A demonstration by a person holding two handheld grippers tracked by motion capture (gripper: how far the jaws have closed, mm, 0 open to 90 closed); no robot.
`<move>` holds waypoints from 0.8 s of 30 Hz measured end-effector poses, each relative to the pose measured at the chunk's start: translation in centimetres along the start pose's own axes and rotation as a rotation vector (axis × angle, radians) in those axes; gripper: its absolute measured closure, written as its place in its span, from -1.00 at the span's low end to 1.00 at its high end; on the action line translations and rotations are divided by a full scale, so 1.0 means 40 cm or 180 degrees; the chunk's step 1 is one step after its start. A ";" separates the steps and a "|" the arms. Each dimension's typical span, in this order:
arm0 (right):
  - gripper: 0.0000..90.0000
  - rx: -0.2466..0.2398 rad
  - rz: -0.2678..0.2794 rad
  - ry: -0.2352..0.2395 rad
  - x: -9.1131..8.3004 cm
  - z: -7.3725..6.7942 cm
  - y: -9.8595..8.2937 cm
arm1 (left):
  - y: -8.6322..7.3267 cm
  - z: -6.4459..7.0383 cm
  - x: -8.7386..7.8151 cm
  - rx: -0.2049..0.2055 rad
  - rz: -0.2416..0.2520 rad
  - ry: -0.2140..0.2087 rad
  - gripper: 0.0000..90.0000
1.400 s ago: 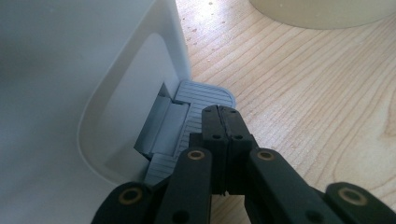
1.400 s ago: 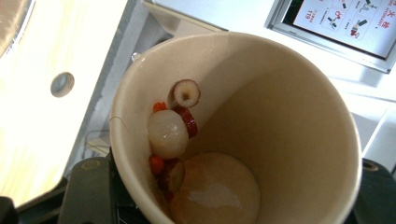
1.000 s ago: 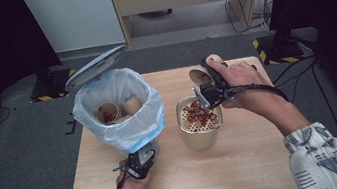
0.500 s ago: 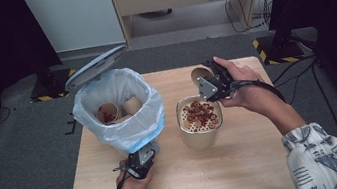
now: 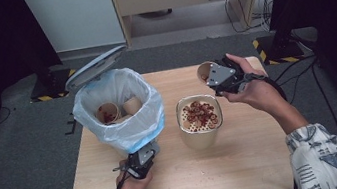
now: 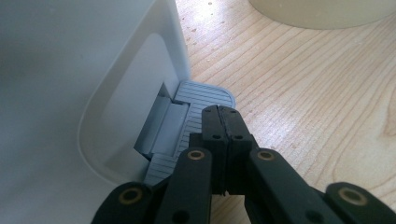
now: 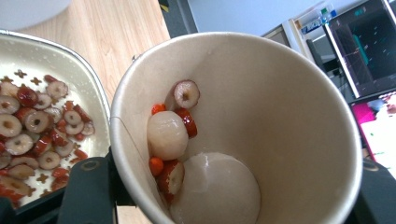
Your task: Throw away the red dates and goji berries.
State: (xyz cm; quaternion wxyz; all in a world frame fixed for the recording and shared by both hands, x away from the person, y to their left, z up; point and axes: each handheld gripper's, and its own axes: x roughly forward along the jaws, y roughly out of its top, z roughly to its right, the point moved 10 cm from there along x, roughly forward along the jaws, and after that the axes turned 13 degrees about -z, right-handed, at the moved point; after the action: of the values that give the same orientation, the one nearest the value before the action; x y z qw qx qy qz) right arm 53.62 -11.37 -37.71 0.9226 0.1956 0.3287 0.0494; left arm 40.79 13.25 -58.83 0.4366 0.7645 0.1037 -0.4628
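Note:
A tan paper cup (image 5: pixel 205 72) is held tilted in my right gripper (image 5: pixel 219 77), just beyond a cream bowl (image 5: pixel 202 135) whose perforated insert carries red date slices (image 5: pixel 200 114). In the right gripper view the cup (image 7: pixel 280 93) sits between the two jaws of the right gripper (image 7: pixel 233 191), with a pale round fruit (image 7: pixel 167 135), date slices and orange bits stuck inside; the bowl (image 7: pixel 88 79) lies at left. My left gripper (image 5: pixel 140 158) is shut, its tips (image 6: pixel 223 114) resting on the grey pedal (image 6: pixel 196 100) of a bin (image 5: pixel 121 127).
The bin has a pale plastic liner, its lid (image 5: pixel 94 67) stands up, and two used paper cups (image 5: pixel 108 112) lie inside. It occupies the left of the wooden table (image 5: pixel 247 163). Dark equipment and cables lie on the floor at the far right.
My right hand has turned and carried the cup slightly away from over the bowl, toward the far right. The left gripper has stayed on the pedal.

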 end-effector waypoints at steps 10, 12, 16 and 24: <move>-0.25 0.0257 0.0057 0.0141 -0.017 0.012 -0.038 | 0.000 0.000 0.000 -0.0003 0.0001 0.0001 0.97; -0.25 0.0350 0.0082 0.0169 -0.023 0.018 -0.048 | 0.000 0.000 0.000 0.0001 0.0001 -0.0001 0.97; -0.25 0.0438 0.0100 0.0208 -0.025 0.021 -0.061 | 0.000 0.000 0.000 -0.0001 0.0005 -0.0002 0.97; -0.25 0.0631 0.0142 0.0330 -0.030 0.022 -0.089 | -0.001 0.003 0.000 -0.0097 0.0008 0.0014 0.97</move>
State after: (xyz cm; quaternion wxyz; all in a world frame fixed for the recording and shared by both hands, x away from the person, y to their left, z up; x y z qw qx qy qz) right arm 53.10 -15.21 -37.77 0.8792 0.2904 0.3747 0.0472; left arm 40.70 13.20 -58.87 0.4486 0.7589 0.1107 -0.4589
